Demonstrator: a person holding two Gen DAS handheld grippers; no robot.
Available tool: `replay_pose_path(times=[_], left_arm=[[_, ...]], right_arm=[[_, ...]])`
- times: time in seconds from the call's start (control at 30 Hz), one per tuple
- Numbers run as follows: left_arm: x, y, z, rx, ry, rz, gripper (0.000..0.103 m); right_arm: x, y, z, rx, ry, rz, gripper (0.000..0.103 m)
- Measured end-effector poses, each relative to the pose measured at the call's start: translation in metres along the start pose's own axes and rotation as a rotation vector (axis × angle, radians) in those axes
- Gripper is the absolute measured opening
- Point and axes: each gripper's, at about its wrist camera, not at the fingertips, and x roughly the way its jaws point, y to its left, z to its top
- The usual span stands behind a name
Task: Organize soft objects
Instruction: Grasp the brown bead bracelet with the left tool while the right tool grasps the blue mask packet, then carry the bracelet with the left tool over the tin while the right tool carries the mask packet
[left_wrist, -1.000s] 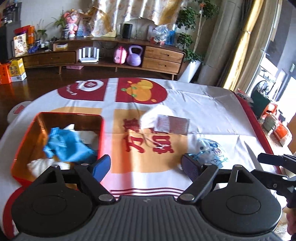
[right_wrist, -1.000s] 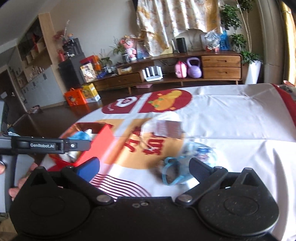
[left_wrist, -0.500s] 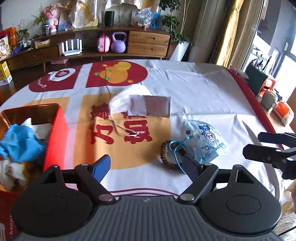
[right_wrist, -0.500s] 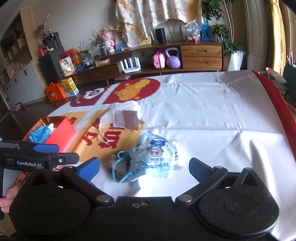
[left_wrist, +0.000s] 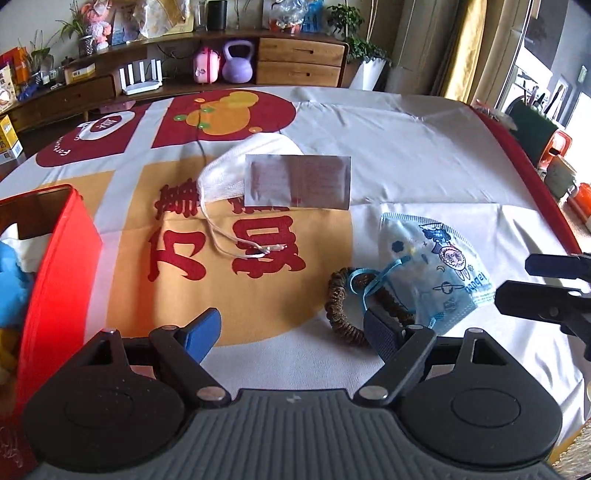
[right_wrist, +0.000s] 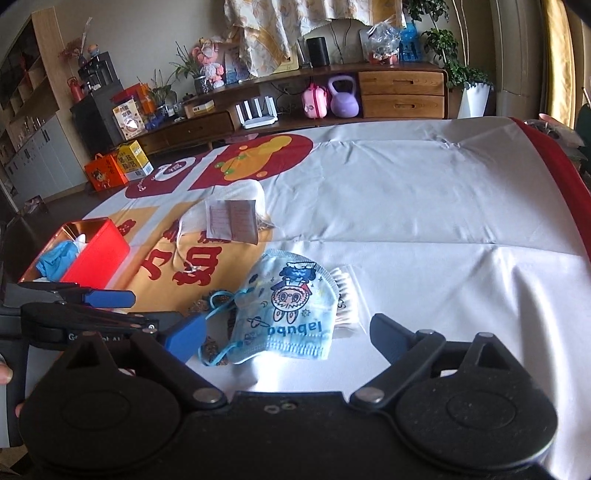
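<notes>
While both grippers hang low over the tablecloth (left_wrist: 406, 155), the red box (left_wrist: 59, 266) stands at the far left, and inside it lie a blue glove (right_wrist: 55, 258) and some white cloth (left_wrist: 14, 240). The left gripper (left_wrist: 291, 332) is just right of the box; its jaws are spread wide and hold nothing, with bare cloth between them. Its right finger (left_wrist: 380, 336) comes close over a brown scrunchie (left_wrist: 340, 306), but whether it touches it cannot be told. Farther back, near the middle of the table, a white mask (left_wrist: 236, 173) lies flat with a grey card (left_wrist: 295, 181) partly over it, and its strings trail toward the near side. Right of the scrunchie lies a blue mask (right_wrist: 288, 314) with a cartoon print, and its blue ear loop crosses over the scrunchie. Under the right edge of this mask a small pack of cotton swabs (right_wrist: 345, 295) shows. The right gripper (right_wrist: 288, 339) is over the blue mask, released and wide apart, with the mask between its two fingers and not pinched. At the far side of the room stands a wooden cabinet (right_wrist: 399, 92) with a purple kettlebell (right_wrist: 343, 98).
</notes>
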Motion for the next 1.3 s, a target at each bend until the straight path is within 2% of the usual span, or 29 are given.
replay_pose_path(times=[0.27, 0.47, 0.53, 0.6, 0.67, 0.73, 0.8, 0.83, 0.9, 0.97, 1.03, 1.3], left_arm=[[0.018, 0.0, 0.0, 0.009, 0.018, 0.007, 0.085], [0.025, -0.007, 0.0, 0.044, 0.009, 0.009, 0.085], [0.025, -0.01, 0.0, 0.066, 0.004, 0.008, 0.084], [0.026, -0.013, 0.0, 0.082, 0.0, -0.002, 0.084], [0.025, -0.015, -0.001, 0.092, -0.008, -0.008, 0.076], [0.024, -0.016, 0.0, 0.09, -0.015, -0.028, 0.057], [0.022, -0.016, 0.002, 0.08, -0.012, -0.07, 0.05], [0.022, -0.018, 0.001, 0.082, -0.01, -0.08, 0.042], [0.023, -0.021, 0.0, 0.095, -0.012, -0.077, 0.034], [0.022, -0.022, 0.0, 0.095, -0.014, -0.074, 0.03], [0.023, -0.021, 0.001, 0.086, -0.007, -0.074, 0.015], [0.012, -0.015, 0.001, 0.062, -0.026, -0.068, 0.009]], right_arm=[[0.022, 0.0, 0.001, 0.006, 0.032, -0.004, 0.084], [0.029, -0.001, -0.001, 0.032, 0.045, -0.006, 0.07], [0.029, -0.001, -0.001, 0.039, 0.044, -0.006, 0.061], [0.029, -0.002, -0.001, 0.047, 0.042, -0.007, 0.057], [0.029, -0.003, -0.001, 0.053, 0.042, -0.002, 0.054], [0.029, -0.002, -0.002, 0.048, 0.039, -0.002, 0.045], [0.028, -0.001, -0.002, 0.04, 0.035, -0.007, 0.042], [0.028, 0.0, -0.003, 0.038, 0.032, -0.011, 0.041], [0.027, 0.002, -0.002, 0.031, 0.026, -0.018, 0.038], [0.025, 0.003, -0.003, 0.025, 0.018, -0.024, 0.038], [0.024, 0.005, -0.004, 0.012, 0.01, -0.033, 0.038], [0.014, 0.01, -0.004, 0.006, -0.013, -0.043, 0.038]])
